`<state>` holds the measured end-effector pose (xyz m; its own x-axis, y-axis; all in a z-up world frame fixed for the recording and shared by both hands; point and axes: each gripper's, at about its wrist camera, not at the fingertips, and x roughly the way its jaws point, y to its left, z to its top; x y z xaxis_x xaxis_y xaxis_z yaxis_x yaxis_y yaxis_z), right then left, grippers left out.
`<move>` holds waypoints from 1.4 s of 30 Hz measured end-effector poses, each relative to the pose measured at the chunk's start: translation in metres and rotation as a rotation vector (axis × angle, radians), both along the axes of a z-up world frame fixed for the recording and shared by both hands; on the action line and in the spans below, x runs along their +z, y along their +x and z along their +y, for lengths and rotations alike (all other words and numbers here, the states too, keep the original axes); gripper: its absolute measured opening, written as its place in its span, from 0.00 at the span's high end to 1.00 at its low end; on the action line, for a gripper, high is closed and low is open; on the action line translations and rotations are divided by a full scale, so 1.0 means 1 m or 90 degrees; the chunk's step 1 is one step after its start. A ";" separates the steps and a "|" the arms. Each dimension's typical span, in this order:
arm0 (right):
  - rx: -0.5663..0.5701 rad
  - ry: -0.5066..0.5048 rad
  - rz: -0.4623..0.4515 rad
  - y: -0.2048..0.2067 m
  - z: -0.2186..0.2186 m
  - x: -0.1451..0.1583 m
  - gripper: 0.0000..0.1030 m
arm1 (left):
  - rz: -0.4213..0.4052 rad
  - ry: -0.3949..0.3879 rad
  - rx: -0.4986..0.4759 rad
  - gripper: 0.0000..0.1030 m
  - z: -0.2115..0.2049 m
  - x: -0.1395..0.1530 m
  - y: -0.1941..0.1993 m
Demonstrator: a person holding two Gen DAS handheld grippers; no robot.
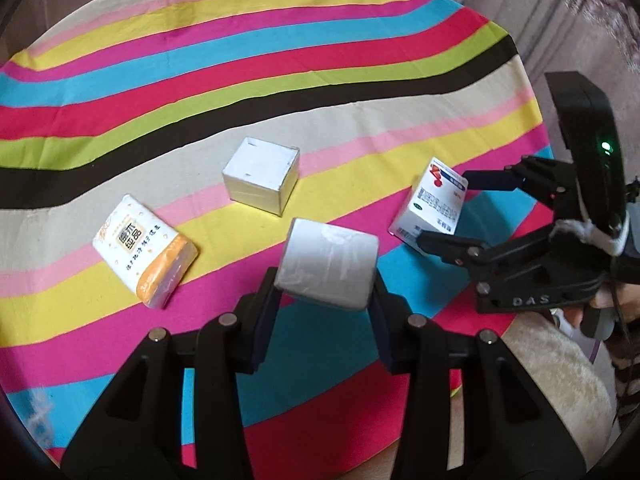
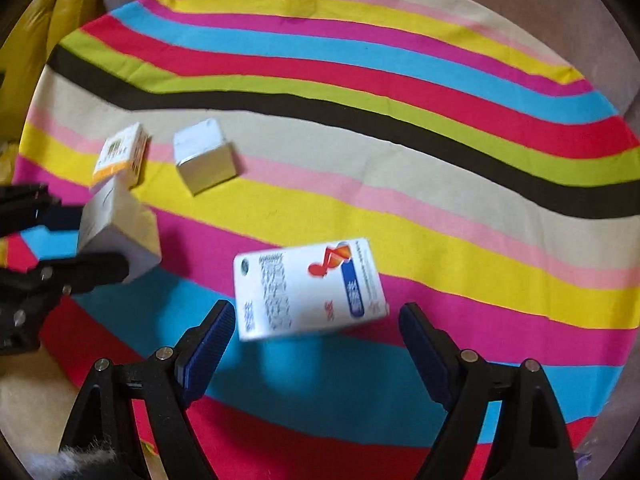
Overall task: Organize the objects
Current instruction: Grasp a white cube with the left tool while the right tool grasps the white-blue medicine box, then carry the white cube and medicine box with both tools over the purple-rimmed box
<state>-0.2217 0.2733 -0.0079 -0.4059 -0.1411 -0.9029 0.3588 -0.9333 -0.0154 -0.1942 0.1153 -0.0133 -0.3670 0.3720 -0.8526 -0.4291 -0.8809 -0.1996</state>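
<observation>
My left gripper (image 1: 326, 278) is shut on a plain white wrapped pack (image 1: 328, 264) and holds it just above the striped cloth (image 1: 280, 60); the right wrist view shows the same grip (image 2: 80, 240) on the pack (image 2: 120, 232) at the left. My right gripper (image 2: 316, 312) stands open around a white medicine box (image 2: 308, 288) with red and blue print, a narrow gap showing at each pad. In the left wrist view that gripper (image 1: 444, 210) straddles the box (image 1: 432, 200) at the right.
A plain white carton (image 1: 262, 176) (image 2: 204, 160) sits on the beige stripe. An orange-and-white tissue pack (image 1: 146, 248) (image 2: 120, 154) lies left of it. A cream fluffy surface (image 1: 552, 380) borders the cloth's near edge. Something yellow (image 2: 32, 40) lies beyond the cloth's left edge.
</observation>
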 end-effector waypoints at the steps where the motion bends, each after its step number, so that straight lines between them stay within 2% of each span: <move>1: -0.007 -0.003 -0.001 -0.003 0.001 -0.001 0.17 | -0.003 0.005 0.003 0.55 0.001 -0.001 0.000; 6: -0.017 0.001 -0.002 -0.007 -0.005 -0.008 0.19 | 0.001 0.017 0.020 0.55 0.004 0.003 0.003; 7: -0.020 -0.003 -0.003 -0.008 -0.006 -0.009 0.26 | 0.000 0.019 0.023 0.55 0.004 0.003 0.003; 8: -0.024 -0.007 -0.004 -0.008 -0.007 -0.010 0.29 | 0.002 0.020 0.027 0.55 0.005 0.004 0.004; 19: -0.097 -0.022 0.016 0.026 0.009 0.003 0.29 | 0.028 0.026 0.034 0.55 0.025 0.018 0.029; 23: -0.123 -0.017 0.027 0.050 0.025 0.018 0.29 | 0.032 0.020 0.013 0.55 0.043 0.023 0.041; 28: -0.150 -0.019 0.053 0.094 0.044 0.037 0.29 | 0.034 0.041 -0.009 0.55 0.061 0.032 0.063; 34: -0.197 -0.041 0.058 0.129 0.072 0.039 0.29 | 0.039 0.054 -0.007 0.55 0.069 0.041 0.089; 42: -0.283 -0.065 0.088 0.179 0.108 0.052 0.29 | 0.037 0.046 -0.046 0.55 0.101 0.041 0.113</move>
<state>-0.0423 0.3813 0.0442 -0.5630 -0.0118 -0.8264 -0.0749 -0.9951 0.0652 -0.0810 0.2162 0.0273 -0.3853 0.4586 -0.8008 -0.5038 -0.8316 -0.2338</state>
